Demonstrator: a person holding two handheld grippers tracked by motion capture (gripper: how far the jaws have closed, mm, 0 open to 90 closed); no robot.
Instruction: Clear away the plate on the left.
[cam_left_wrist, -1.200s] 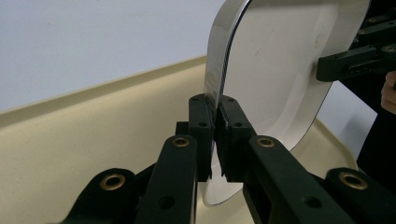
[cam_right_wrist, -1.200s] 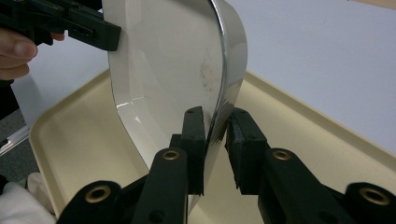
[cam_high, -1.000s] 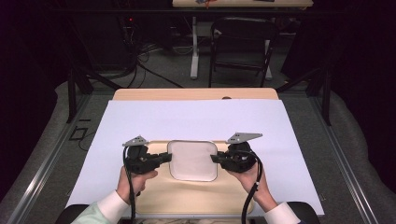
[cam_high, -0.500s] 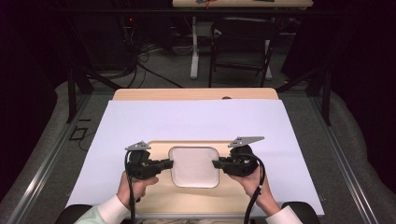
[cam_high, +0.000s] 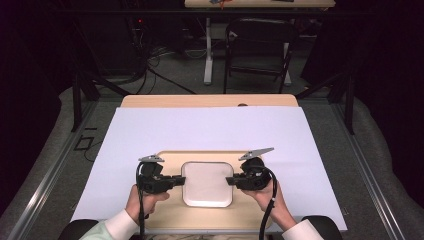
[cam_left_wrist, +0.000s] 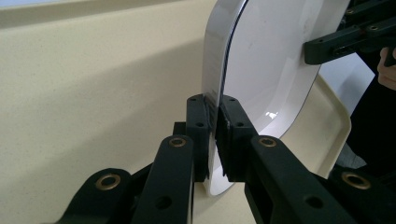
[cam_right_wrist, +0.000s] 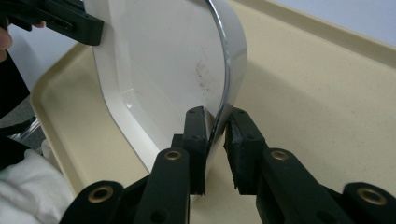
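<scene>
I have the plate (cam_high: 207, 183) pinned between both tongs, low in the middle of the high view, over the tray (cam_high: 172, 161) that lies on the white sheet (cam_high: 210, 127). My left gripper (cam_high: 179, 181) bites the plate's left rim and my right gripper (cam_high: 231, 180) bites the right rim, so the two point at each other straight across the plate. In the left gripper view the jaws are pinched on the rim (cam_left_wrist: 215, 100), one pad on each face of it; in the right gripper view the jaws clamp the opposite rim (cam_right_wrist: 219, 116) the same way.

What matters for the next move is that line from one grip to the other: it runs left to right in the frame, through the plate's middle, and the plate's slightly longer side runs up and down the frame, across it. Neither hand is nearer; each holds its own edge. I judge both must travel together and level, or the plate will tip about that line. Whether the plate's base touches the tray I cannot tell.
</scene>
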